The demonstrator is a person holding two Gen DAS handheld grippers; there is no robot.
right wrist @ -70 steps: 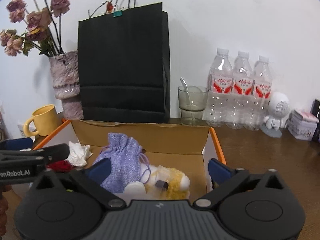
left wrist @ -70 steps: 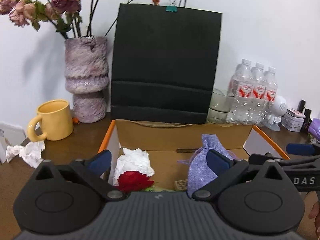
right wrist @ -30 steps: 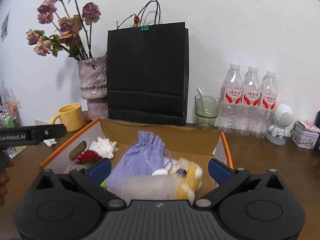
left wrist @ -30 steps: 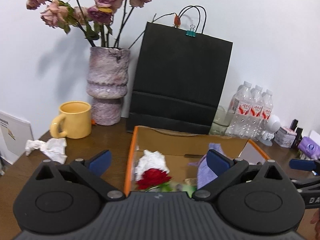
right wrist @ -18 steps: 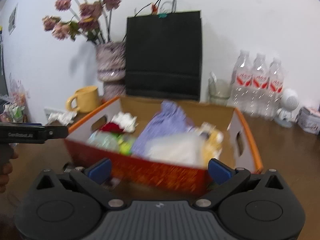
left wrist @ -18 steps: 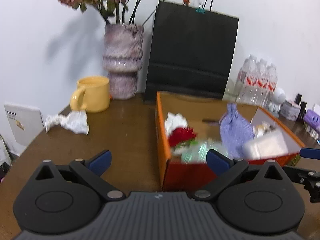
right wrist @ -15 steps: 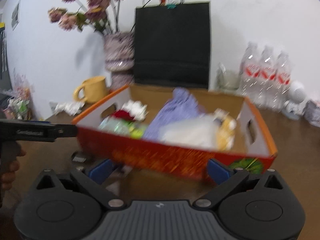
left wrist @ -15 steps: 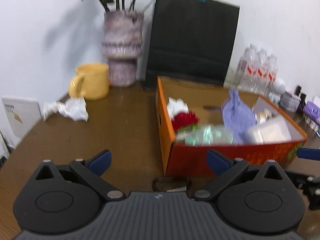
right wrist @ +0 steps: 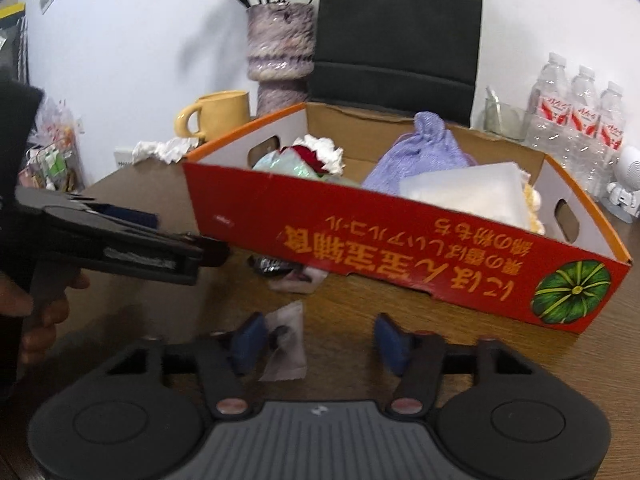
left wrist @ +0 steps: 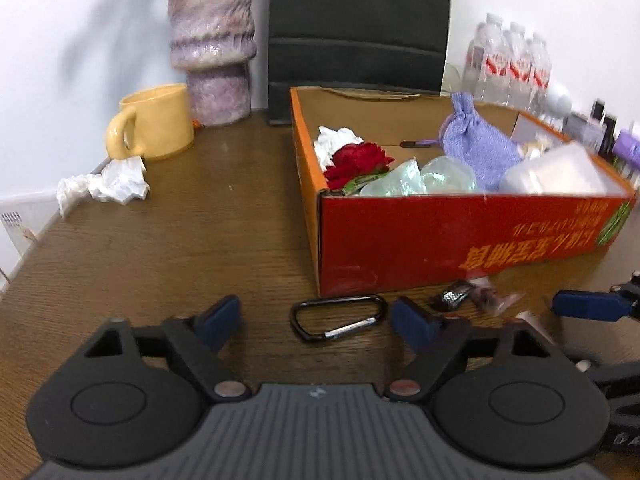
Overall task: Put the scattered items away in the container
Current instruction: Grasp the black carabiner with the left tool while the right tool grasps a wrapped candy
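Observation:
A red cardboard box (left wrist: 460, 236) stands on the wooden table and holds a red rose (left wrist: 356, 159), white tissue, a lilac pouch (left wrist: 476, 148) and a clear plastic container (left wrist: 552, 176). It also shows in the right wrist view (right wrist: 400, 236). A black carabiner (left wrist: 338, 317) lies on the table in front of the box, between the fingers of my open, empty left gripper (left wrist: 320, 320). Small dark wrapped items (left wrist: 460, 295) lie at the box's front wall. My right gripper (right wrist: 320, 338) is open and empty, with a small clear packet (right wrist: 286, 340) beside its left finger.
A yellow mug (left wrist: 154, 124), a crumpled tissue (left wrist: 106, 184) and a purple vase (left wrist: 212, 44) stand at the left. A black paper bag (left wrist: 360, 20) is behind the box. Water bottles (right wrist: 576, 120) and a small white figure (right wrist: 628, 184) stand at the right.
Both grippers have pulled back from above the box and come down low toward the table in front of it. The carabiner and small wrapped items have come into view.

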